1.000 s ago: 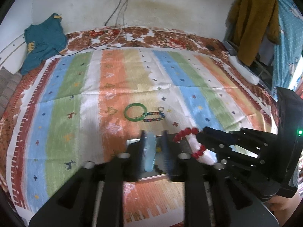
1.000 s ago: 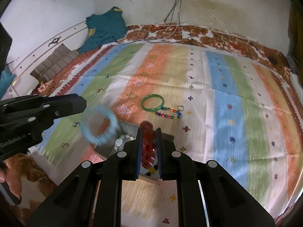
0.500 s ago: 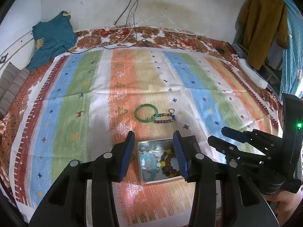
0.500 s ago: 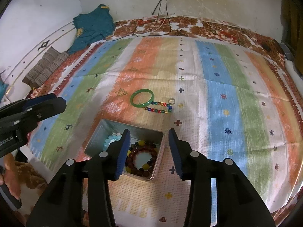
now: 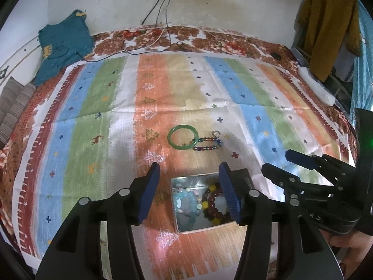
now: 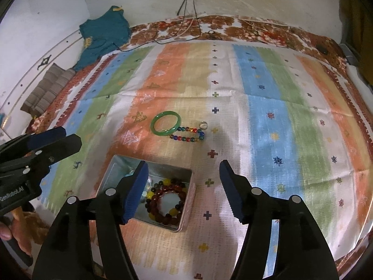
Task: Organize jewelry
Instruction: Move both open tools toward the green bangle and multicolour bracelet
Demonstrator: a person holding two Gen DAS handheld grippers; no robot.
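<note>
A metal tin (image 5: pixel 179 227) (image 6: pixel 186 219) sits on the striped cloth and holds a pale blue bracelet (image 5: pixel 186 203) and a dark red and yellow bead bracelet (image 5: pixel 213 204) (image 6: pixel 166 198). Beyond it lie a green bangle (image 5: pixel 183 140) (image 6: pixel 165 123), a multicoloured bead bracelet (image 5: pixel 207 144) (image 6: pixel 187 134) and a small ring (image 5: pixel 216 134) (image 6: pixel 203 124). My left gripper (image 5: pixel 190 170) is open and empty above the tin. My right gripper (image 6: pixel 183 166) is open and empty, just right of the tin, and shows in the left wrist view (image 5: pixel 277 162).
The striped cloth (image 5: pixel 93 107) covers a bed with a floral border. A teal garment (image 5: pixel 63 44) lies at the back left. Cables (image 5: pixel 160 11) hang down the back wall. Clothes (image 5: pixel 326 23) hang at the right. Folded grey fabric (image 6: pixel 44 88) lies at the left edge.
Both grippers opened and let go: the pale blue bracelet and the red bead bracelet now lie in the tin. Both grippers then drew back and up.
</note>
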